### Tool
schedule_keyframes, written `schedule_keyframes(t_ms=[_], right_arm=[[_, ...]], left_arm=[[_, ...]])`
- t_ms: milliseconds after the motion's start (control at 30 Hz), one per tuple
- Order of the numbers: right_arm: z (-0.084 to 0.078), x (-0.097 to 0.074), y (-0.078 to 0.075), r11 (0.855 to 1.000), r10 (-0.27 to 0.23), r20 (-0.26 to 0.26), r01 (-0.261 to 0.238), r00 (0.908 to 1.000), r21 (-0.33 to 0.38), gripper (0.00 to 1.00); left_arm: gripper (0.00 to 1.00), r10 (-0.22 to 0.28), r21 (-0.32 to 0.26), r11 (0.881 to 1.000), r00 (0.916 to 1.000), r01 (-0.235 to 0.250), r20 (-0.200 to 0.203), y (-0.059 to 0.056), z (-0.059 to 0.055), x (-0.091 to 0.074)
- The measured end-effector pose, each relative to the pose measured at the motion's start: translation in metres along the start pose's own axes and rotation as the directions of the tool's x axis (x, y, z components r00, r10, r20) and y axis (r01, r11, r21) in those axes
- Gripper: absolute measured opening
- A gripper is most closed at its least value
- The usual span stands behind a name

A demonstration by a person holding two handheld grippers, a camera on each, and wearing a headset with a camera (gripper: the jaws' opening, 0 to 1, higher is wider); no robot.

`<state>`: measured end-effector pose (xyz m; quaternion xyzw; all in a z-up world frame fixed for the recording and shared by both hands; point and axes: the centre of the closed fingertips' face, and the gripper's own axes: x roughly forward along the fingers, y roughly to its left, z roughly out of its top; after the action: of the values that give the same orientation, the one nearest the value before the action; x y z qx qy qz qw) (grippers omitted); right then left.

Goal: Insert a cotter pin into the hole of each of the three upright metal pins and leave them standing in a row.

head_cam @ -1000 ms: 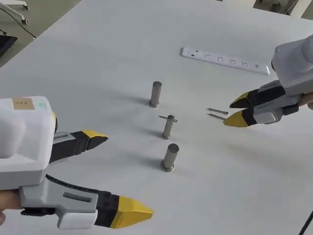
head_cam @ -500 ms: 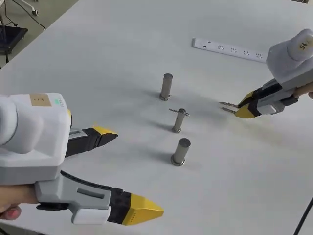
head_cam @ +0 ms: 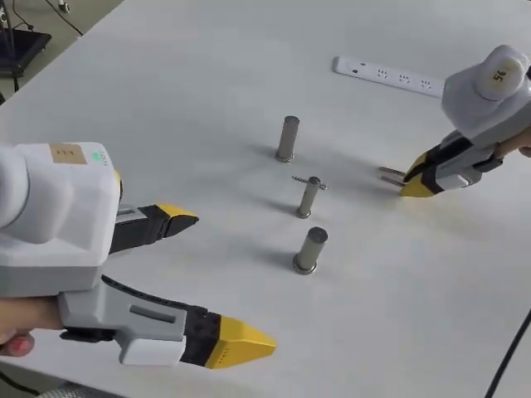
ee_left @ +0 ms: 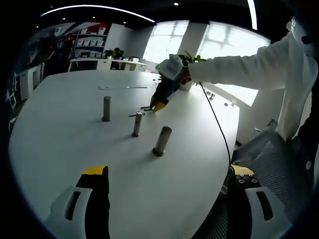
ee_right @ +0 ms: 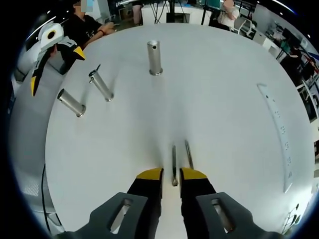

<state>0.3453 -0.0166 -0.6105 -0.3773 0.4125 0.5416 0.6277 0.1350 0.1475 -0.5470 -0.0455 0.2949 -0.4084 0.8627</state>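
Note:
Three upright metal pins stand in a row: the far pin (head_cam: 288, 138), the middle pin (head_cam: 309, 197) with a cotter pin through its top hole, and the near pin (head_cam: 310, 249). Two loose cotter pins (head_cam: 389, 174) lie on the table to their right. My right gripper (head_cam: 412, 179) is down at the table, its jaws narrowly apart on either side of one cotter pin (ee_right: 174, 167); the other cotter pin (ee_right: 188, 154) lies just right of it. My left gripper (head_cam: 228, 282) hovers wide open at the lower left, holding nothing.
A white power strip (head_cam: 386, 75) lies at the far side of the white table (head_cam: 166, 99). A cable (head_cam: 508, 365) runs off the table's lower right. People sit beyond the table's far end in the right gripper view.
My right gripper has dropped onto the loose cotter pins and its jaws have narrowed around one. The left gripper has stayed open. The camera has shifted.

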Motion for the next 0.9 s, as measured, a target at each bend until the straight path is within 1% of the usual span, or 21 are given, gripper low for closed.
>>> schedule_keyframes(t_ms=[100,167,200,267,333,400,433,567,600,633,667,700,733,800,833,900], right_arm=[[-0.0024,0.0003,-0.0038,1.000,0.000,-0.009,0.000,1.0000,0.003,0.07],[-0.0014,0.0005,-0.0003,1.000,-0.005,-0.022,0.005,0.9997,0.005,0.06],[-0.0014,0.0006,0.0013,1.000,-0.006,-0.039,0.005,0.9992,-0.021,0.05],[-0.0004,0.0011,0.0034,0.999,-0.010,-0.054,0.007,0.9985,-0.044,0.02],[0.0001,0.0015,0.0033,0.998,-0.019,-0.068,0.015,0.9975,-0.065,0.00],[0.0000,0.0016,0.0005,0.996,-0.035,-0.075,0.029,0.9966,-0.082,0.00],[0.0002,0.0014,0.0011,0.996,-0.029,-0.077,0.022,0.9966,-0.088,0.00],[-0.0009,0.0011,-0.0013,0.998,-0.032,-0.083,0.028,0.9960,-0.054,0.00],[-0.0010,0.0010,-0.0002,0.997,-0.033,-0.080,0.028,0.9963,-0.067,0.00],[0.0003,0.0010,-0.0007,0.990,-0.032,-0.069,0.022,0.9971,-0.139,0.00],[-0.0007,0.0013,-0.0022,0.983,-0.035,-0.061,0.023,0.9975,-0.180,0.00],[-0.0030,0.0011,-0.0028,0.990,-0.042,-0.061,0.033,0.9973,-0.134,0.00],[-0.0023,0.0012,-0.0018,0.991,-0.048,-0.056,0.040,0.9973,-0.124,0.00],[-0.0026,0.0009,-0.0009,0.992,-0.045,-0.059,0.037,0.9973,-0.123,0.00],[-0.0029,0.0006,-0.0012,0.994,-0.045,-0.064,0.038,0.9970,-0.107,0.00],[-0.0030,-0.0001,0.0000,0.993,-0.042,-0.068,0.034,0.9968,-0.113,0.00]], left_arm=[[0.99,-0.007,0.011,1.000,0.9999,0.007,-0.013,-0.0021,-0.0030,0.0008],[0.99,-0.011,0.015,1.000,0.9997,0.012,-0.020,-0.0036,-0.0046,0.0016],[0.99,-0.013,0.013,1.000,0.9997,0.013,-0.023,-0.0040,-0.0055,0.0020],[0.99,-0.014,0.012,1.000,0.9996,0.014,-0.026,-0.0042,-0.0063,0.0027],[0.99,-0.014,0.016,1.000,0.9994,0.015,-0.032,-0.0043,-0.0069,0.0033],[0.99,-0.018,0.019,1.000,0.9992,0.018,-0.036,-0.0052,-0.0068,0.0039],[0.99,-0.020,0.022,1.000,0.9991,0.021,-0.037,-0.0061,-0.0066,0.0044],[0.99,-0.021,0.029,0.999,0.9988,0.022,-0.043,-0.0076,-0.0065,0.0051],[0.99,-0.016,0.026,1.000,0.9989,0.018,-0.044,-0.0071,-0.0069,0.0053],[0.99,-0.008,0.015,1.000,0.9989,0.009,-0.046,-0.0060,-0.0079,0.0054],[0.99,-0.007,0.010,1.000,0.9990,0.007,-0.045,-0.0060,-0.0080,0.0054],[0.99,-0.006,0.002,1.000,0.9990,0.006,-0.044,-0.0063,-0.0084,0.0052],[0.99,-0.004,-0.001,1.000,0.9992,0.004,-0.040,-0.0064,-0.0080,0.0048],[0.99,-0.004,-0.007,1.000,0.9994,0.004,-0.035,-0.0077,-0.0074,0.0038],[0.99,-0.006,-0.009,1.000,0.9993,0.006,-0.036,-0.0087,-0.0072,0.0031],[0.97,-0.007,-0.004,1.000,0.9993,0.007,-0.037,-0.0100,-0.0067,0.0020]])
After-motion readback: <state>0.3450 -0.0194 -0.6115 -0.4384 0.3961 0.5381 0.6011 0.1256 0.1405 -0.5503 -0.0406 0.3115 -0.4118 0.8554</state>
